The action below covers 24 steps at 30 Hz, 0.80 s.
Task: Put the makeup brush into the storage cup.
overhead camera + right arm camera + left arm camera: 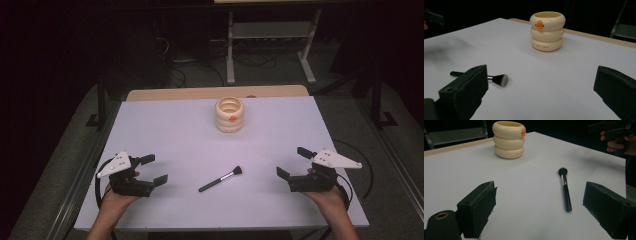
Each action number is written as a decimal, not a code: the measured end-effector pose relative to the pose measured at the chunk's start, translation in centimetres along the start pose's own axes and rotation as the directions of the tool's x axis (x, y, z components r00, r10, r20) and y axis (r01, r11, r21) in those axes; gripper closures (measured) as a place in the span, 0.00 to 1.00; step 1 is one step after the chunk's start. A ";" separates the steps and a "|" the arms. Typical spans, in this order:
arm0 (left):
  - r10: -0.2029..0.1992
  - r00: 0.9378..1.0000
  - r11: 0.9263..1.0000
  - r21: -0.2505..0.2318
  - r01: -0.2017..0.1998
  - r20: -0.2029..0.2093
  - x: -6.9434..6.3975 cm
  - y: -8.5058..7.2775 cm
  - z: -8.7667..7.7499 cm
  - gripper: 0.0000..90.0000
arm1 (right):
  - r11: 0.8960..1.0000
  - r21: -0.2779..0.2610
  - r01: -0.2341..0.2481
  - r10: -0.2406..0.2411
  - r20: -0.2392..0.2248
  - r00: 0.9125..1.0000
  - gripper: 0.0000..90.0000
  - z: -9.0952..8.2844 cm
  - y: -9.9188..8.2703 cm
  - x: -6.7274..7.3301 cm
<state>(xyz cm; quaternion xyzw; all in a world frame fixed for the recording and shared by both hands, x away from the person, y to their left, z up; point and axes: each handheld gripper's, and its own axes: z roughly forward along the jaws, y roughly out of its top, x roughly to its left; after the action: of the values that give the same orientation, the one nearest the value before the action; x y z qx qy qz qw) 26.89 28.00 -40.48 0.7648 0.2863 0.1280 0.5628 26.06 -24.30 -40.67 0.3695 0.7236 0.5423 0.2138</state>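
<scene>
**High view: both grippers idle, brush untouched**

High view – your left gripper (154, 171) sits at the table's (165, 125) 8 o'clock, jaws spread wide, nothing between them. Your right gripper (293, 162) sits at 4 o'clock, jaws equally wide, empty. The makeup brush (220, 179) lies flat at 6 o'clock between both grippers, apart from each, bristles toward 2 o'clock. The cream ringed cup (229, 114) stands upright at 12 o'clock – well apart from the brush.

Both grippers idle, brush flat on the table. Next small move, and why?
Probably bring the right gripper, jaws open and empty, toward the brush handle. The brush lies flat between the grippers, bristles toward the right one; the cream holder stands upright, open-topped, beyond it. The left gripper is open too.
</scene>
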 end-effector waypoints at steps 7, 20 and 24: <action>0.004 1.000 1.000 0.004 -0.004 0.005 0.0 0.2 0.5 0.12 | 1.000 -0.002 0.018 -0.018 -0.007 1.000 0.00 -0.1 -0.1 0.0; 0.012 1.000 0.999 -0.030 -0.011 0.011 -0.1 1.3 1.2 0.12 | 1.000 -0.024 0.017 -0.017 -0.003 1.000 0.00 -0.4 0.1 0.1; 0.011 1.000 1.000 -0.021 -0.011 0.015 -0.2 1.3 1.4 0.12 | 1.000 -0.026 0.008 -0.008 -0.009 1.000 0.00 -0.4 0.1 0.0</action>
<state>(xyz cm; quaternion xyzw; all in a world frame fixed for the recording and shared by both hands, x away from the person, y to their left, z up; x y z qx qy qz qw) 27.88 26.48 -39.69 0.7615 0.2764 0.1280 0.5721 25.85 -24.54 -40.43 0.3612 0.7189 0.5526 0.2174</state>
